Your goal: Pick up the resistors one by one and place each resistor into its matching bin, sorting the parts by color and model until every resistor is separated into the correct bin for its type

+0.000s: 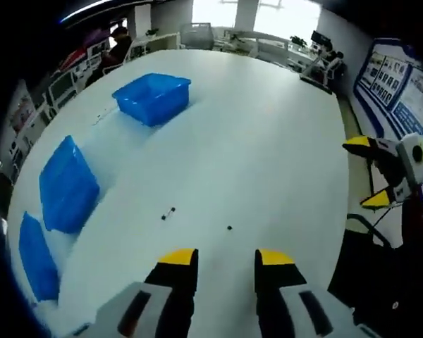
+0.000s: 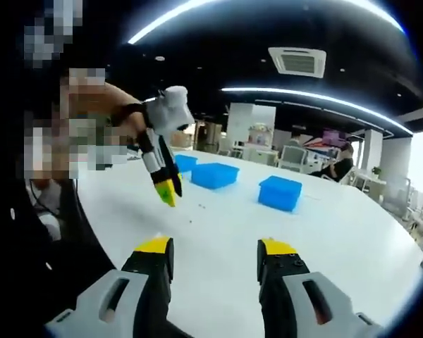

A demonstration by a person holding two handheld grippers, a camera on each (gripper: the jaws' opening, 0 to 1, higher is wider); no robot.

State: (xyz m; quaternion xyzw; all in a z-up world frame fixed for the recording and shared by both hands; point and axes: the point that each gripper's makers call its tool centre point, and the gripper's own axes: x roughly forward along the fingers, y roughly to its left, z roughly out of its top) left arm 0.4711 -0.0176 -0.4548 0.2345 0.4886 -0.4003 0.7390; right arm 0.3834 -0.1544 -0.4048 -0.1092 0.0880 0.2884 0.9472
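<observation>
Left gripper (image 1: 225,259) wide, empty — hangs over tiny resistors (image 1: 169,213) on white surface (image 1: 268,141), ready to grab one. Right gripper (image 2: 215,246) wide, empty, off to side. Blue bins (image 1: 152,96) wait far off.

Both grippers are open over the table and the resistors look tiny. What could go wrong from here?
1. The resistors are small dark specks between wide jaws; the left gripper may pinch badly or flick one away.
2. One piece lies apart and could be overlooked.
3. The three blue bins look alike, and colour or model can't be read, so a resistor may land in the wrong bin.
</observation>
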